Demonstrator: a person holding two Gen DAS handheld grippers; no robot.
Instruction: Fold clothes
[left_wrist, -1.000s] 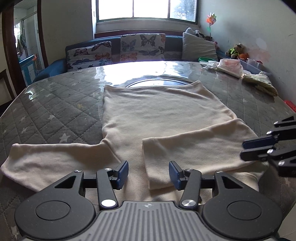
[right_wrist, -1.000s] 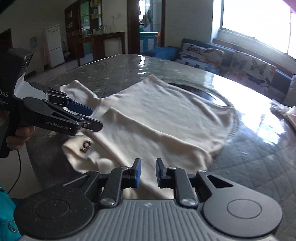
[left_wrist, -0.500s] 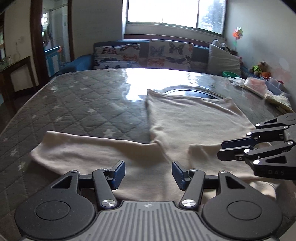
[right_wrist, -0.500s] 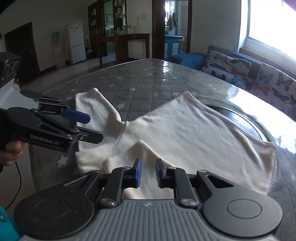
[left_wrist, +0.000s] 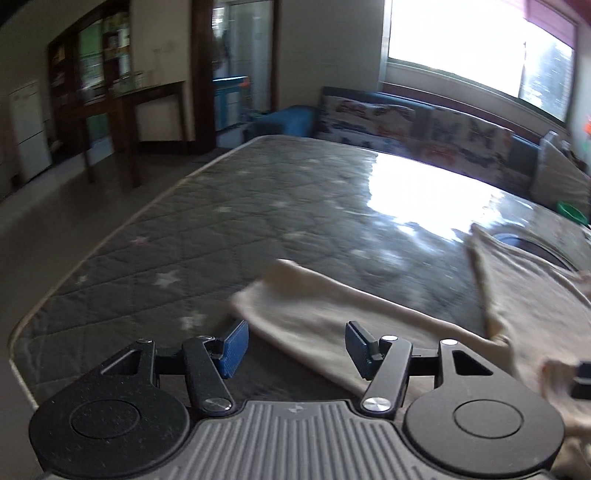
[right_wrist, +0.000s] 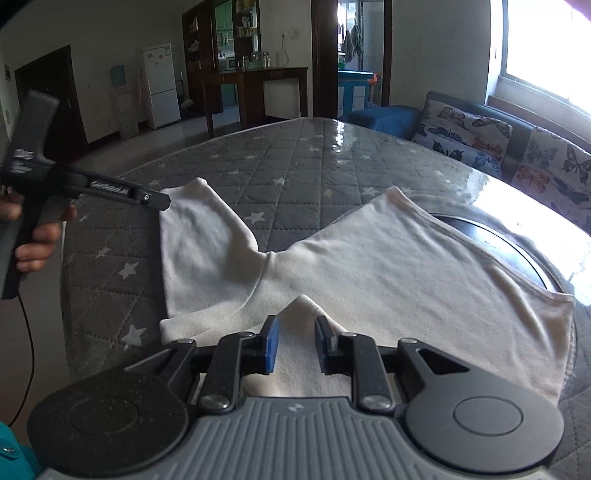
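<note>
A cream long-sleeved top (right_wrist: 388, 266) lies flat on the grey quilted table (right_wrist: 295, 162). One sleeve is folded across the body; its end (right_wrist: 306, 314) lies between my right gripper's blue pads. My right gripper (right_wrist: 295, 349) is open and low over that folded sleeve. The other sleeve (left_wrist: 325, 306) stretches out to the left. My left gripper (left_wrist: 295, 347) is open, its pads on either side of that sleeve's cuff end, and it shows in the right wrist view (right_wrist: 162, 201) at the cuff.
A sofa with butterfly cushions (right_wrist: 480, 136) runs along the table's far side under a bright window. The table's left edge (left_wrist: 110, 236) drops to open floor. A dark round inset (right_wrist: 498, 240) lies partly under the top's hem. A wooden sideboard (right_wrist: 255, 92) stands far behind.
My left gripper has swung left from the top's middle to the outstretched sleeve's cuff. My right gripper has opened wider over the folded sleeve.
</note>
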